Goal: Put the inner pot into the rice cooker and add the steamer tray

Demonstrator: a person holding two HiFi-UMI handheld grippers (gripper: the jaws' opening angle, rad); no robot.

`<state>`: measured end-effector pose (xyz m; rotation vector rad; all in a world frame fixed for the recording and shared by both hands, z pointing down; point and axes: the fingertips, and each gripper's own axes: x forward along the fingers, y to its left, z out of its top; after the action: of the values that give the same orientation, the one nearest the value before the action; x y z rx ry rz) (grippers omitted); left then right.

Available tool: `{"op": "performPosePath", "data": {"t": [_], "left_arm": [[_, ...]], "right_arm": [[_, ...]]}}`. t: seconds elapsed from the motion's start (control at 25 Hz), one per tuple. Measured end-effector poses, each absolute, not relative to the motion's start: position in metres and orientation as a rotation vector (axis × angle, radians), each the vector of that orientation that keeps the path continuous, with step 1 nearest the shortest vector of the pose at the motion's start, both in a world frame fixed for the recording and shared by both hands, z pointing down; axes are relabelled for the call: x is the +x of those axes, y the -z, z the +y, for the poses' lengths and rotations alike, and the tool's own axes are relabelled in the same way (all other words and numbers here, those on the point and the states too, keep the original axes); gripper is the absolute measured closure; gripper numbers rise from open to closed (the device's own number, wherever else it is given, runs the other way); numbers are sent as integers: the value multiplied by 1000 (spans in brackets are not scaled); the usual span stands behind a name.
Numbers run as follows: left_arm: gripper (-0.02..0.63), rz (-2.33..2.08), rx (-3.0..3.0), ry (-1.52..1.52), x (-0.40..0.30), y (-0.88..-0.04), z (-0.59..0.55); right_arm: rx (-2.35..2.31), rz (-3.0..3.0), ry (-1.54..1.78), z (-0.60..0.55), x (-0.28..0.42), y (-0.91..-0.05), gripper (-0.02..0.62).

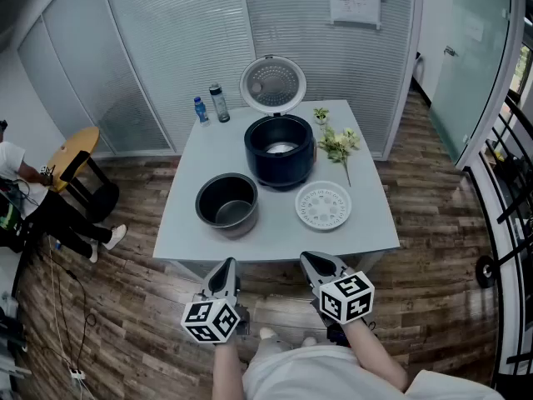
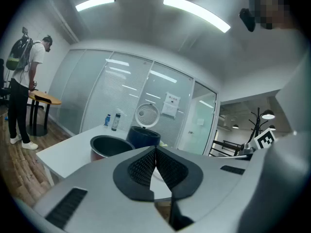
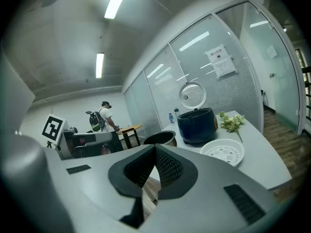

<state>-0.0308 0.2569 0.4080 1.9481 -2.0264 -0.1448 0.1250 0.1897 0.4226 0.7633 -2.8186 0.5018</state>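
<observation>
A dark blue rice cooker (image 1: 280, 151) stands open at the middle of the white table (image 1: 366, 223), its round lid (image 1: 273, 83) tipped up behind it. The dark inner pot (image 1: 226, 204) sits empty on the table to the cooker's front left. A white perforated steamer tray (image 1: 323, 204) lies flat to the front right. My left gripper (image 1: 223, 277) and right gripper (image 1: 318, 267) hover side by side just off the table's near edge, both shut and holding nothing. The same pot (image 2: 108, 147), cooker (image 3: 196, 125) and tray (image 3: 223, 152) show beyond the jaws in the gripper views.
Two bottles (image 1: 211, 105) stand at the table's back left and a sprig of flowers (image 1: 336, 142) lies at the back right. Glass walls with blinds close the room behind. A person (image 1: 25, 198) stands by a small wooden table (image 1: 73, 152) at the far left.
</observation>
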Motion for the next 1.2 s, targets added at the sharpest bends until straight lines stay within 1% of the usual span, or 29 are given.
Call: {"op": "performPosePath", "data": {"t": [0.44, 0.48, 0.52, 0.56, 0.6, 0.64, 0.92, 1.2], "left_arm": [[595, -2036, 1928, 107, -24, -414, 264], [594, -2040, 1930, 114, -25, -414, 264], [577, -2039, 1937, 118, -25, -414, 264], [437, -2028, 1946, 116, -26, -415, 263], [361, -2009, 1948, 110, -26, -418, 262], [355, -1993, 1941, 105, -28, -421, 261], [351, -2006, 1862, 111, -64, -436, 253], [351, -2019, 1773, 146, -131, -459, 213]], "right_arm": [[769, -2818, -519, 194, 136, -429, 578], [764, -2840, -506, 195, 135, -426, 578], [750, -2862, -495, 196, 134, -424, 577], [719, -2873, -489, 197, 130, -424, 550], [677, -2871, -488, 198, 125, -425, 418], [642, -2862, -493, 198, 120, -427, 333], [615, -2839, -561, 179, 90, -440, 333], [584, -2761, -607, 132, 42, -466, 333]]}}
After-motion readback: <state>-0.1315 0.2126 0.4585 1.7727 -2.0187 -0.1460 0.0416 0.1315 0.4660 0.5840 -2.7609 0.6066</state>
